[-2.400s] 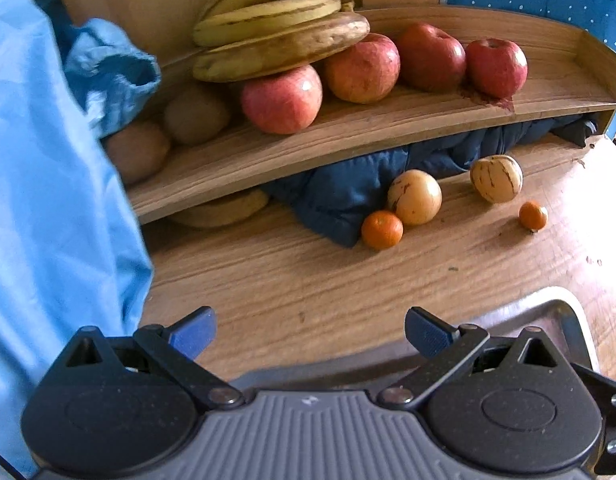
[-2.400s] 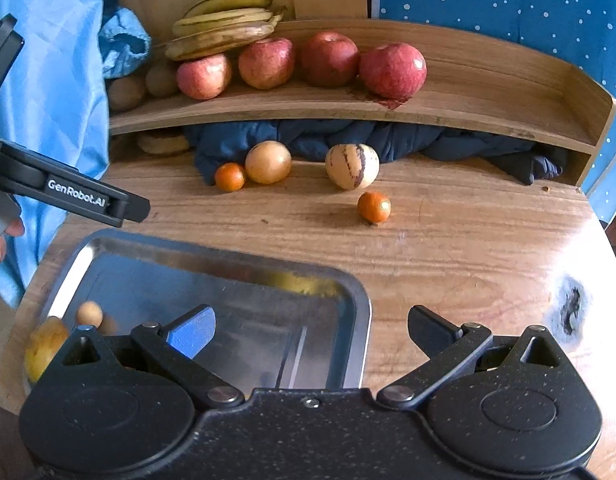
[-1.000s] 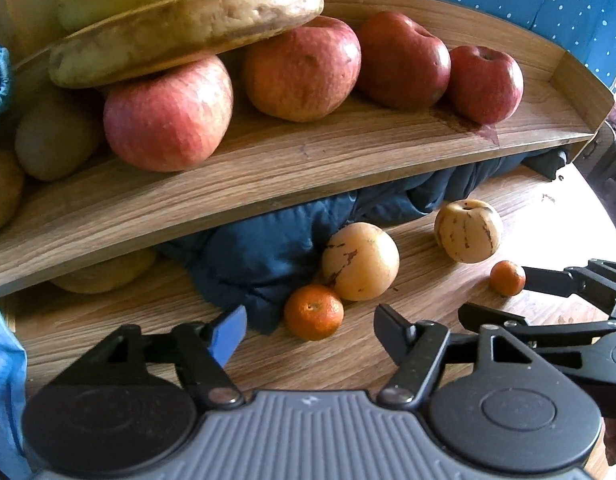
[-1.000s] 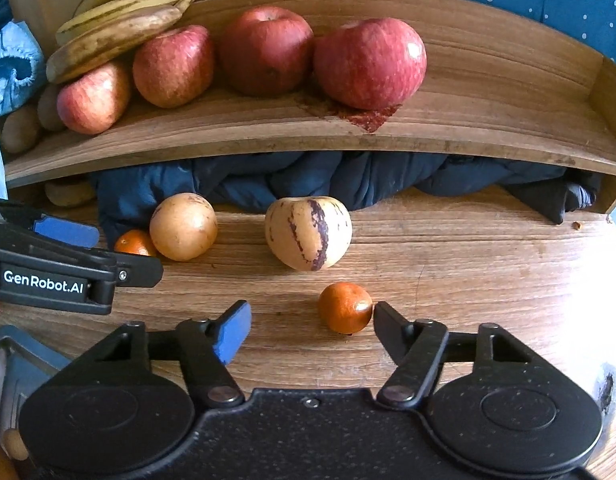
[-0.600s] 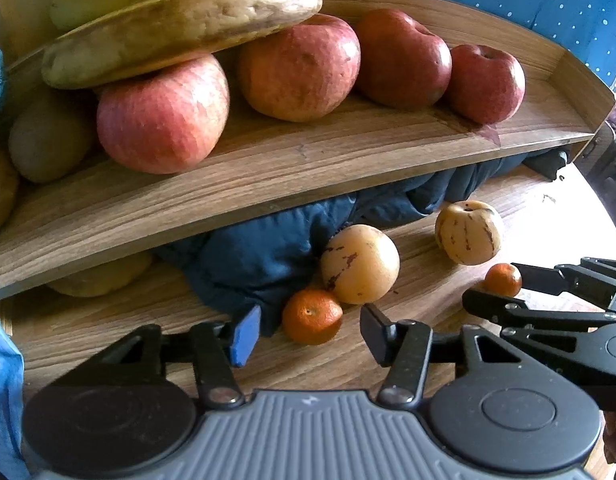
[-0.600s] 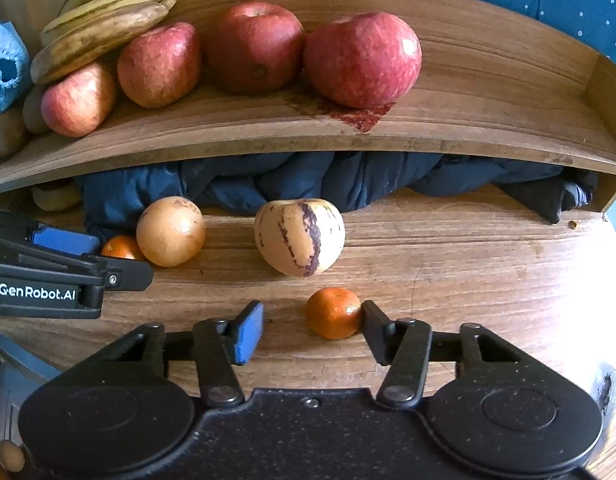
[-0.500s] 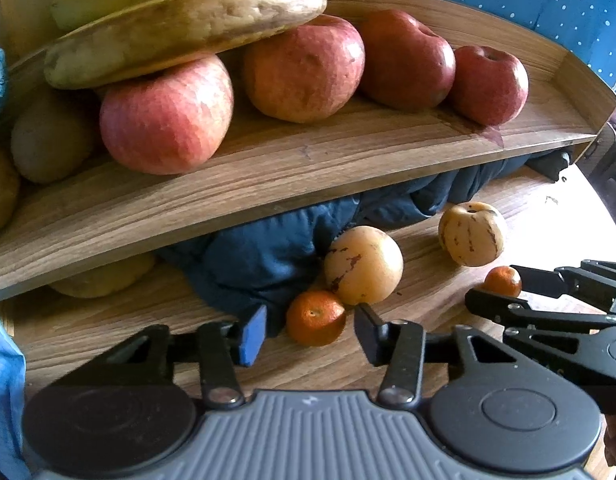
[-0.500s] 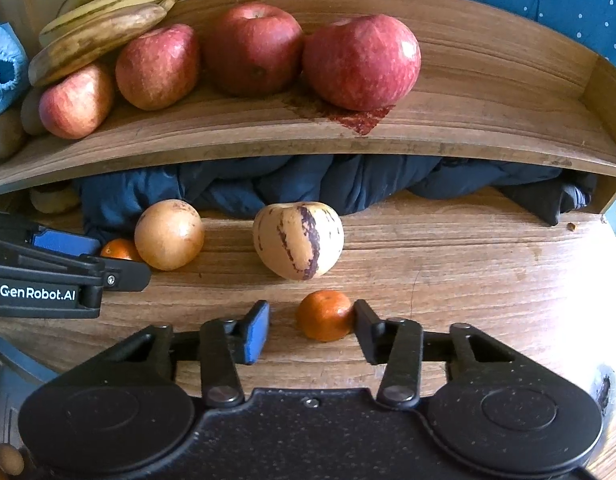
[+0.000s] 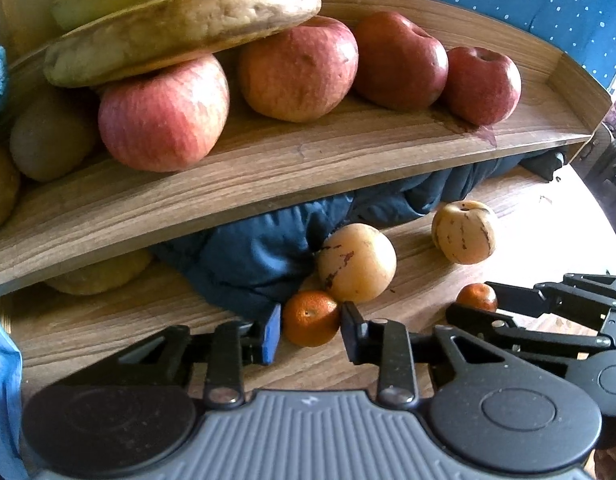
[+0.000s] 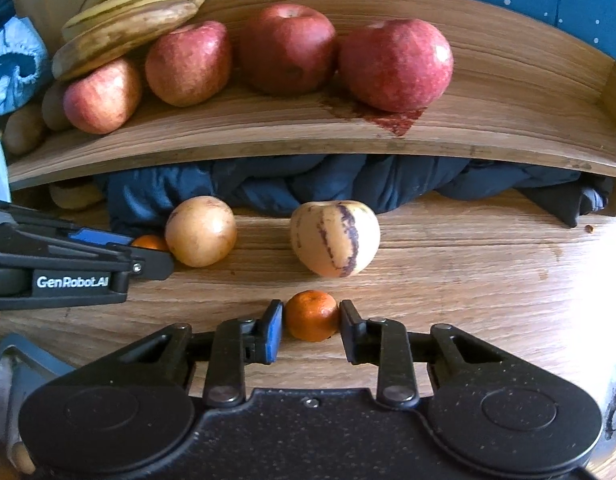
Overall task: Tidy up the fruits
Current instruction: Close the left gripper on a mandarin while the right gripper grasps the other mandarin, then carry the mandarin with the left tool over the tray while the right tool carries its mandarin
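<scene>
Wooden shelf (image 10: 507,92) holding apples (image 10: 395,62), bananas (image 10: 128,20), kiwis (image 9: 48,136)

Dark blue cloth (image 10: 292,184) under wooden shelf (image 10: 268,136); maybe jacket.

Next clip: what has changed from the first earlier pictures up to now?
Both claws came forward from the tray area to the table's loose fruit. The left claw is closing around the mandarin by the round yellow fruit; the right claw is closing around the other mandarin, pads at its sides. Both mandarins rest on the table. The apples, bananas and striped melon stayed put.
</scene>
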`<action>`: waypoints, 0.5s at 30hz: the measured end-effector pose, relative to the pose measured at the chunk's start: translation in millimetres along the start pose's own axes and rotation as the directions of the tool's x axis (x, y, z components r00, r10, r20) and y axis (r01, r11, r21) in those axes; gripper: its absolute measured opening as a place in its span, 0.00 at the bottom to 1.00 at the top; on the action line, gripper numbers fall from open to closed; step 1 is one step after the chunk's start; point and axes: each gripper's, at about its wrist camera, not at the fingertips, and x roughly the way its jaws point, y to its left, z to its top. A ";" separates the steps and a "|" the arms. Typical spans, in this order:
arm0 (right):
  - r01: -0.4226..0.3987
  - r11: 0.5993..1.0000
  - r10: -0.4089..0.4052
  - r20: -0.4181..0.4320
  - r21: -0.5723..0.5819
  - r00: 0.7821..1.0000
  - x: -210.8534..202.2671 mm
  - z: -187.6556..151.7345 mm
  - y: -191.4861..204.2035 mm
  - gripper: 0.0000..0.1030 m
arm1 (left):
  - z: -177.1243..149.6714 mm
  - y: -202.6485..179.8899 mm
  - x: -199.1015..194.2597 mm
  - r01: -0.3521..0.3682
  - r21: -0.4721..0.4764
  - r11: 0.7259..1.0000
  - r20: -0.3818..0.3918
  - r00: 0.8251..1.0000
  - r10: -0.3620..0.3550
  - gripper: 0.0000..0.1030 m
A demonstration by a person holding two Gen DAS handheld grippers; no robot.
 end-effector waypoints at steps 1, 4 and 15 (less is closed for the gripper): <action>-0.005 1.000 0.005 0.000 -0.001 1.000 -0.6 -0.8 0.6 0.31 | -1.1 -1.0 -1.0 0.003 0.001 1.000 -0.002 1.000 -0.003 0.34; -0.020 1.000 0.020 -0.002 -0.004 1.000 -3.3 -3.5 4.1 0.31 | -6.0 -5.3 -3.9 0.014 0.010 1.000 -0.011 1.000 -0.014 0.34; -0.081 0.996 0.081 -0.003 -0.022 0.997 -24.7 -25.5 18.2 0.31 | -26.1 -21.8 -19.4 0.032 0.038 0.999 -0.026 0.999 -0.031 0.34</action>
